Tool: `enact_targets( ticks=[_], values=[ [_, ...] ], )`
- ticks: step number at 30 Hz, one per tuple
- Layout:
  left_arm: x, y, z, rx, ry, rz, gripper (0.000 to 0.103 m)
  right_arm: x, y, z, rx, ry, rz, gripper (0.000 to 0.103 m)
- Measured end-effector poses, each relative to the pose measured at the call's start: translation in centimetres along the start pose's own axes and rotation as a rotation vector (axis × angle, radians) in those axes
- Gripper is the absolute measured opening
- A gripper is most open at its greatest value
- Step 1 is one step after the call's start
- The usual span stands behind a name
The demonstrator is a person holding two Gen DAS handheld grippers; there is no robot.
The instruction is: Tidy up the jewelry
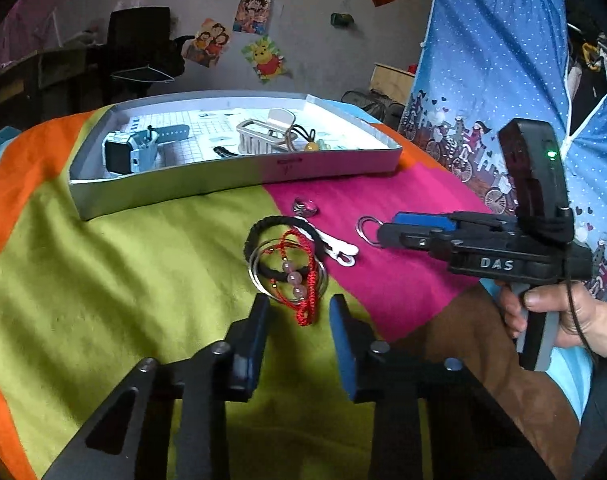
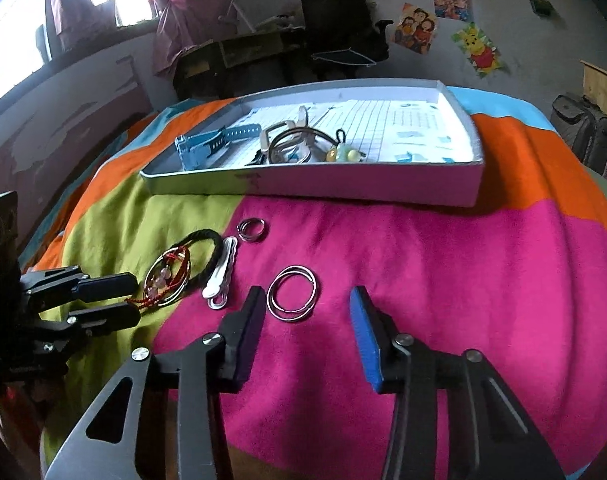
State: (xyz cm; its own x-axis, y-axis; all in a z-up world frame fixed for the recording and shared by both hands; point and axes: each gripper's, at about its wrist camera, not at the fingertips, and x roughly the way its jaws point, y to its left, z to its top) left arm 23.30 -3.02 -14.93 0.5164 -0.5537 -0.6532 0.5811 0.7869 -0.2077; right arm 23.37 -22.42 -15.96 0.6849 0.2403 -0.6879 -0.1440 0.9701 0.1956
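Loose jewelry lies on a colourful blanket. A red cord bracelet with pink beads (image 1: pixel 297 276) lies over a thin silver bangle and a black braided bracelet (image 1: pixel 269 232). My left gripper (image 1: pixel 299 304) is open, its fingers on either side of the red cord's near end. A white hair clip (image 1: pixel 339 248) and a silver ring (image 1: pixel 304 207) lie beyond. My right gripper (image 2: pixel 307 312) is open just before two silver hoops (image 2: pixel 291 294). It also shows in the left wrist view (image 1: pixel 387 236). A white tray (image 2: pixel 343 182) holds a blue watch (image 2: pixel 211 146) and hair ties.
The tray's front wall (image 1: pixel 239 176) stands across the far side of the blanket. A small white rack (image 1: pixel 263 136) sits inside it. A blue dotted curtain (image 1: pixel 503 100) hangs on the right. The blanket falls away at its edges.
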Motion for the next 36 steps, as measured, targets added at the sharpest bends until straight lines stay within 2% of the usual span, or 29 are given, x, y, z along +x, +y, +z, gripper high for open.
enact_targets(
  ticks=[2, 6, 8, 12, 19, 26, 36],
  values=[
    [0.1, -0.1, 0.0, 0.005, 0.006, -0.007, 0.024, 0.3, 0.2, 0.1, -0.008, 0.008, 0.005, 0.033],
    [0.5, -0.2, 0.0, 0.007, 0.022, -0.013, 0.012, 0.9, 0.4, 0.2, -0.019, 0.025, 0.006, 0.031],
    [0.6, 0.0, -0.1, -0.002, 0.026, -0.014, 0.009, 1.2, 0.5, 0.2, -0.022, 0.036, 0.001, 0.025],
    [0.7, 0.3, -0.1, -0.017, 0.028, -0.014, 0.007, 1.3, 1.1, 0.0, -0.046, 0.039, -0.01, 0.025],
    [-0.8, 0.3, 0.0, -0.045, -0.008, -0.043, 0.005, 0.2, 2.1, -0.3, -0.06, 0.027, 0.024, 0.025],
    [-1.7, -0.1, 0.2, -0.055, 0.006, -0.071, 0.005, -1.3, 2.4, -0.2, -0.058, -0.004, 0.049, 0.025],
    [-3.2, -0.1, 1.4, -0.083, -0.026, -0.063, 0.005, -2.3, 2.2, 0.3, -0.05, -0.037, 0.063, 0.025]
  ],
)
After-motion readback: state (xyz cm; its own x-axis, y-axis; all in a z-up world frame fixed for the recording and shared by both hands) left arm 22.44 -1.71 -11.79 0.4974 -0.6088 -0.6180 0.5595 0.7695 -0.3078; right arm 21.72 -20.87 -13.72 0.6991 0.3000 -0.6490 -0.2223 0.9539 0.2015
